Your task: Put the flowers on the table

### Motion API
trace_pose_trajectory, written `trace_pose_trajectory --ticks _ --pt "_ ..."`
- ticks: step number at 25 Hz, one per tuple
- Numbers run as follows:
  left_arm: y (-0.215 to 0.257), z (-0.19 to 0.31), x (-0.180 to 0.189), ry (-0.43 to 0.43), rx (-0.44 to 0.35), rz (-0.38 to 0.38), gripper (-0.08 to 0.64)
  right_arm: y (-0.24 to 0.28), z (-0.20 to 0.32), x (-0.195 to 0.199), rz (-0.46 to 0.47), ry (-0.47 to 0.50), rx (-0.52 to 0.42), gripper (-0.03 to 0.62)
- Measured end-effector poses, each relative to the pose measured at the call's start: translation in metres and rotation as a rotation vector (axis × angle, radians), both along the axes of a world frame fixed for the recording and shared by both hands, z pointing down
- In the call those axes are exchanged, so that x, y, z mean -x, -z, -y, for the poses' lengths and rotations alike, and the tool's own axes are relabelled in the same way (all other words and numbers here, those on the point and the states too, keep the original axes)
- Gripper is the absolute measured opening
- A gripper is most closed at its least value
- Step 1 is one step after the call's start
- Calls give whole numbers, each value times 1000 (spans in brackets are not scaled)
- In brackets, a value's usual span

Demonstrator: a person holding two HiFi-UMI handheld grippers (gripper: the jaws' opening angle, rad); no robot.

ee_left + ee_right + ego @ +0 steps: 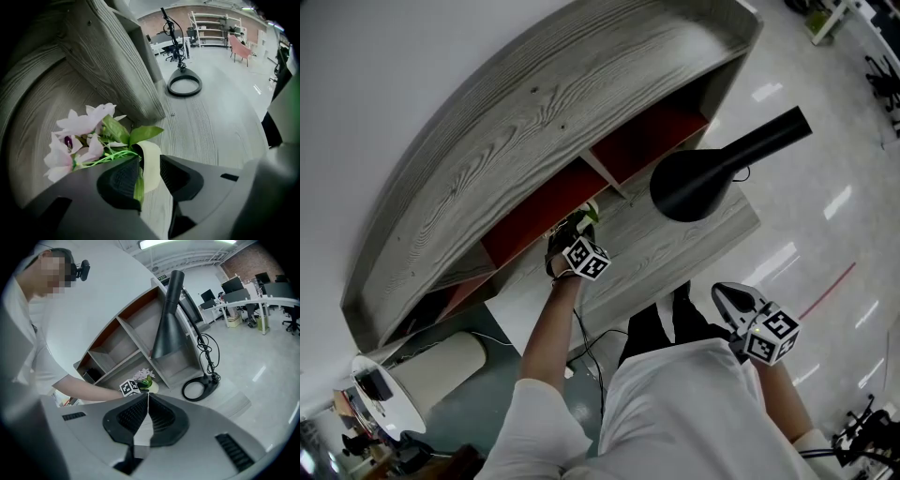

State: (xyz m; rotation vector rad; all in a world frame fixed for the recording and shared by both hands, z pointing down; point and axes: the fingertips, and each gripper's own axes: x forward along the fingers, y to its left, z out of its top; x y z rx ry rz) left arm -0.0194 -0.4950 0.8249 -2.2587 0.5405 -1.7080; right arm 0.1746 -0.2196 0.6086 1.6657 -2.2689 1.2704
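The left gripper [148,161] has its fingers [119,180] standing apart, with the small pale pot [151,171] of the flowers [82,124] between them. A dark gap shows on the pot's right side, so I'd say nothing is squeezing it. The pot looks to be set down on the grey wood-grain bench [220,126], right at the foot of the shelf unit [534,122], just beside one of its uprights. Its base is hidden behind the fingers. The right gripper [148,399] hangs well apart, down by the person's waist. Its fingers are closed together on nothing.

The worry from here is the pull-back. A green leaf [139,185] lies against the inner face of the left finger, and thin stems trail over its top. If the gripper draws away crooked, I reckon that leaf could drag and tip such a light pot, or knock it against the upright. The black lamp [703,173] and its cord are far enough off not to matter.

Counting up:
- One pot of flowers, with three or four pale pink blooms, too overlapped to be sure.
- One lamp on a ring base.
- One shelf unit with several open compartments.
- Two grippers.
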Motion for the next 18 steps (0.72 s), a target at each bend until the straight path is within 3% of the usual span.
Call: trace_pose_trajectory --ticks 4,9,18 --pt "29 -9 5 48 -59 -30 132 5 -6 -5 5 48 -17 18" --pt "76 -37 7 131 -120 -128 125 17 -6 -8 8 131 -61 18" --pt "166 -117 34 313 -217 -321 11 29 -10 18 14 327 -121 18"
